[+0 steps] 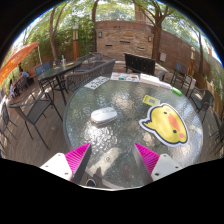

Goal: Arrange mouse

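Note:
A white computer mouse [103, 116] lies on a round glass table [120, 105], left of a yellow duck-shaped mouse pad [165, 124]. My gripper [113, 157] is above the table's near edge, well short of the mouse. Its two fingers with pink pads [76, 157] are spread wide apart and hold nothing. The mouse is beyond the fingers, a little to the left of the middle.
A laptop [139, 65] stands at the table's far side, with papers [126, 77] and a small yellow-green item [150, 100] near it. Metal patio chairs [38, 105] and another table [60, 68] stand to the left. More chairs [205, 100] stand to the right.

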The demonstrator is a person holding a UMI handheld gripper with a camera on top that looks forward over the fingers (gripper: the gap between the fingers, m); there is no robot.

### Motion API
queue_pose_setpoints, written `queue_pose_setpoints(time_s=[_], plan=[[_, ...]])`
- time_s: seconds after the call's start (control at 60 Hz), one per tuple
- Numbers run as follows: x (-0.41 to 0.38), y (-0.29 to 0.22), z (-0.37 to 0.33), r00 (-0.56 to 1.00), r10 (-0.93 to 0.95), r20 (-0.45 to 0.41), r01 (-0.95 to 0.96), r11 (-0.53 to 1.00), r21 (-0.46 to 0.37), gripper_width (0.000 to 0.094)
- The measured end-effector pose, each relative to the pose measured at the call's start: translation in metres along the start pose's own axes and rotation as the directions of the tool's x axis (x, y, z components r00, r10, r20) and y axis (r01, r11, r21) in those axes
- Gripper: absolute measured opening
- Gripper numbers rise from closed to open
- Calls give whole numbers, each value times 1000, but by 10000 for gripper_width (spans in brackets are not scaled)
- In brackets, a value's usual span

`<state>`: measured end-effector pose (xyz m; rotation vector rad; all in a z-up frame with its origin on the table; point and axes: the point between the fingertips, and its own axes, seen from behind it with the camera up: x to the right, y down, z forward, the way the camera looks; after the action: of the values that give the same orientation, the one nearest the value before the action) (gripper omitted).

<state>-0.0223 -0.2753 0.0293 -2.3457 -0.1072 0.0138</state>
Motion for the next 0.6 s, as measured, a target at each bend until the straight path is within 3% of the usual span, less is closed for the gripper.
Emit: queue_pose_setpoints(time_s=[0.283, 0.6], plan=[[-45, -52, 117, 998, 56, 25, -56, 998, -4, 855], [-55, -85, 155, 999, 49, -1, -49, 999, -9, 825]])
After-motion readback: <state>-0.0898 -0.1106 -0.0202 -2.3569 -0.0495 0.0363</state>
